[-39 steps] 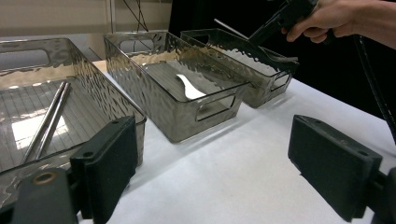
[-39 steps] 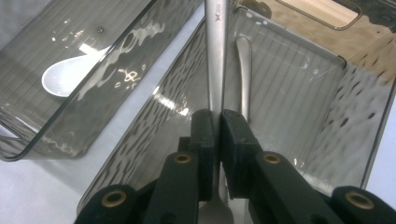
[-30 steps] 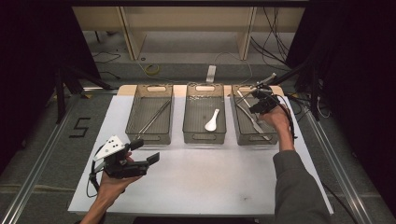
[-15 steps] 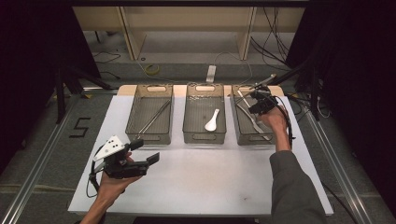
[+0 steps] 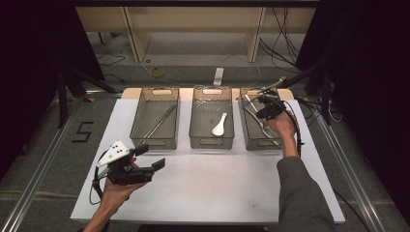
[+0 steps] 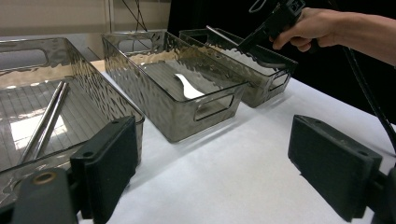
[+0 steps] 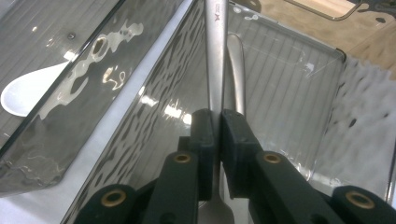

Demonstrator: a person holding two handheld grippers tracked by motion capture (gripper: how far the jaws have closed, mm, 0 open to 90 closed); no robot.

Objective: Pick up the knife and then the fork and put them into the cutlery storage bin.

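Right gripper point(image 7: 215, 122): jaws pinched on a flat steel utensil handle point(image 7: 215, 56), held over the right-hand smoked clear plastic bin point(image 5: 251, 131). No visible shift from a second ago. Left gripper point(image 5: 147, 157): jaws spread wide, nothing between, unmoved above the white table point(image 5: 217, 188).

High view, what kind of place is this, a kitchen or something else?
Probably a lab recording bench, not a kitchen: a white table with three clear bins of cutlery, black curtains around it, loose cables on the floor and a taped "5".
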